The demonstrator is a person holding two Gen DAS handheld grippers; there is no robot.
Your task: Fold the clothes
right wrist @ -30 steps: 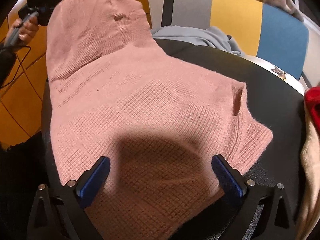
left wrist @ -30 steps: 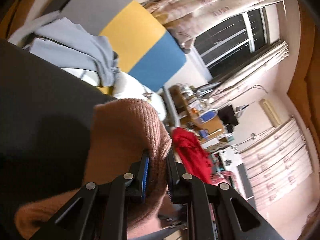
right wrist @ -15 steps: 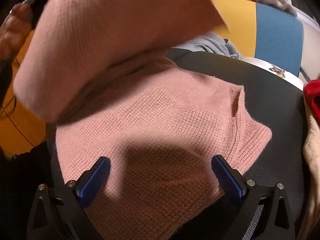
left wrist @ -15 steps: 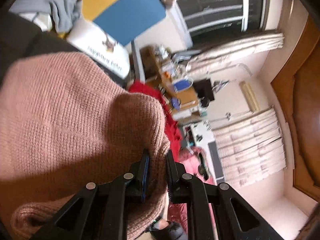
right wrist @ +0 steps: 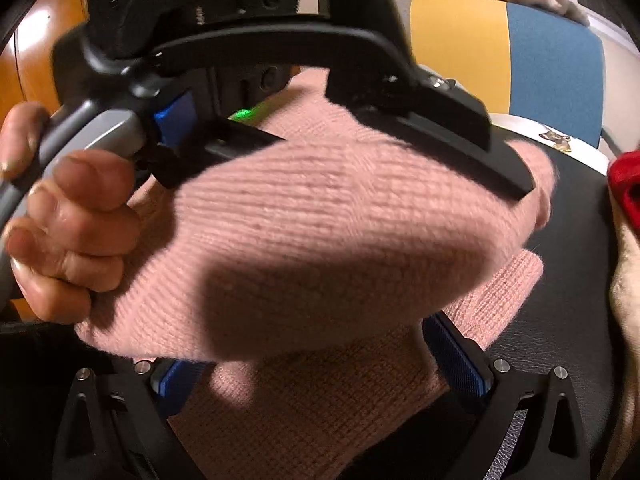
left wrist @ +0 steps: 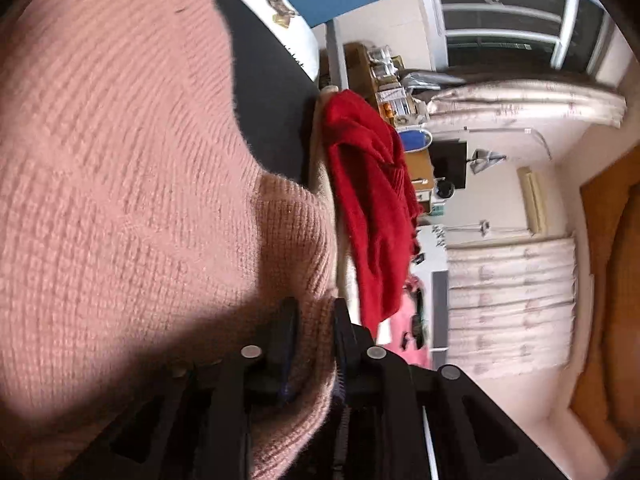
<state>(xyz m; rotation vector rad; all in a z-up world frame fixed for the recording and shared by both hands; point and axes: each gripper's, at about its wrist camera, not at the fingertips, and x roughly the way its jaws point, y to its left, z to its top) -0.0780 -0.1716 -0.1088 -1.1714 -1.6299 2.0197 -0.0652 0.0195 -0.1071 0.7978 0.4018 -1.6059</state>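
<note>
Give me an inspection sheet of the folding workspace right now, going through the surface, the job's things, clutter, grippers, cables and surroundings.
Surface: black leather-like tabletop, partly covered.
Job's things: pink knitted sweater spread on the tabletop; one part of it is lifted and carried over the rest.
Clutter: red knitted garment and a cream cloth at the table's edge.
Grippers: left gripper has the sweater's ribbed edge between its pads, jaws just opening; right gripper is wide open, low over the sweater, holding nothing. A hand grips the left gripper's handle.
Cables: nothing seen.
Surroundings: yellow and blue chair back, curtained window, cluttered wooden desk.
</note>
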